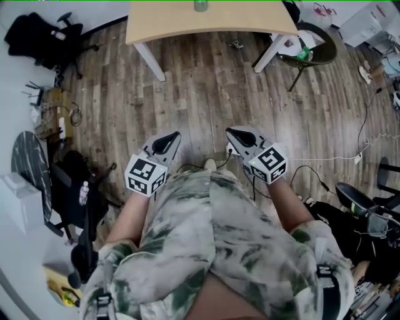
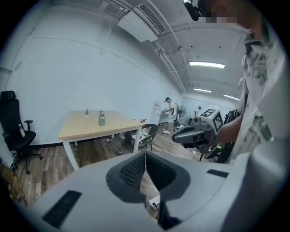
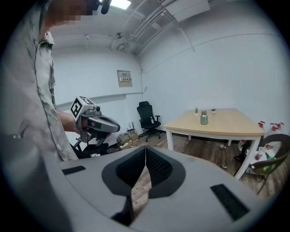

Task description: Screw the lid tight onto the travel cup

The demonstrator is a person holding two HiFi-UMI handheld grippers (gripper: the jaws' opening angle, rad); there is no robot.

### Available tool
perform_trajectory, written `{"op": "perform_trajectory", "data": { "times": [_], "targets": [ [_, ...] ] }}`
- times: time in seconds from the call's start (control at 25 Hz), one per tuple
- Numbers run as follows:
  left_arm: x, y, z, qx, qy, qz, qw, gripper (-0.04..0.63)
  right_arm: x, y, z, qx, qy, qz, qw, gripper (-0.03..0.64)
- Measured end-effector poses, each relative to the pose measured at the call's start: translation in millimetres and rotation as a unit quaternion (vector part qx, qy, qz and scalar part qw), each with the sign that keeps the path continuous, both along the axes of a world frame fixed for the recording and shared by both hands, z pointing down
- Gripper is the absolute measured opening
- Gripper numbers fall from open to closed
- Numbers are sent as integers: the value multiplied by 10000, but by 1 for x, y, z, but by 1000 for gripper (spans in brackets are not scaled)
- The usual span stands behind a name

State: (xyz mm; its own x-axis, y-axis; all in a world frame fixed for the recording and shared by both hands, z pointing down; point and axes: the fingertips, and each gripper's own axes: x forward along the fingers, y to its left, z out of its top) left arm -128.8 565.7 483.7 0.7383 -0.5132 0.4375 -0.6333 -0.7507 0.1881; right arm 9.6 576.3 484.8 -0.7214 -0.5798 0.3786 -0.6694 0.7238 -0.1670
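The travel cup, a small green-grey metal bottle, stands far off on the light wooden table at the top of the head view. It also shows as the cup in the left gripper view and the cup in the right gripper view. No separate lid is visible. My left gripper and right gripper are held close to my body over the wood floor, both shut with nothing between the jaws. Each gripper view shows the other one: the right gripper and the left gripper.
A black office chair stands at the far left and a dark round chair by the table's right leg. Cables run over the floor at right. Clutter lines the left wall. Another person stands far back.
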Motion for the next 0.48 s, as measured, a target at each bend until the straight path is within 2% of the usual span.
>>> {"op": "perform_trajectory", "data": {
  "times": [0.08, 0.28, 0.4, 0.48],
  "targets": [
    [11, -4, 1, 18, -4, -19, 10000, 25, 10, -5, 2, 35, -18, -13, 10000, 37],
    [34, -17, 6, 44, -79, -123, 9999, 28, 36, -23, 6, 87, -116, 64, 9999, 177],
    [39, -24, 8, 43, -128, -242, 9996, 34, 48, -34, 3, 186, -138, 195, 9995, 235],
    [39, -32, 8, 29, -133, -299, 9995, 113, 55, -43, -1, 287, -173, 339, 9989, 285]
  ]
}}
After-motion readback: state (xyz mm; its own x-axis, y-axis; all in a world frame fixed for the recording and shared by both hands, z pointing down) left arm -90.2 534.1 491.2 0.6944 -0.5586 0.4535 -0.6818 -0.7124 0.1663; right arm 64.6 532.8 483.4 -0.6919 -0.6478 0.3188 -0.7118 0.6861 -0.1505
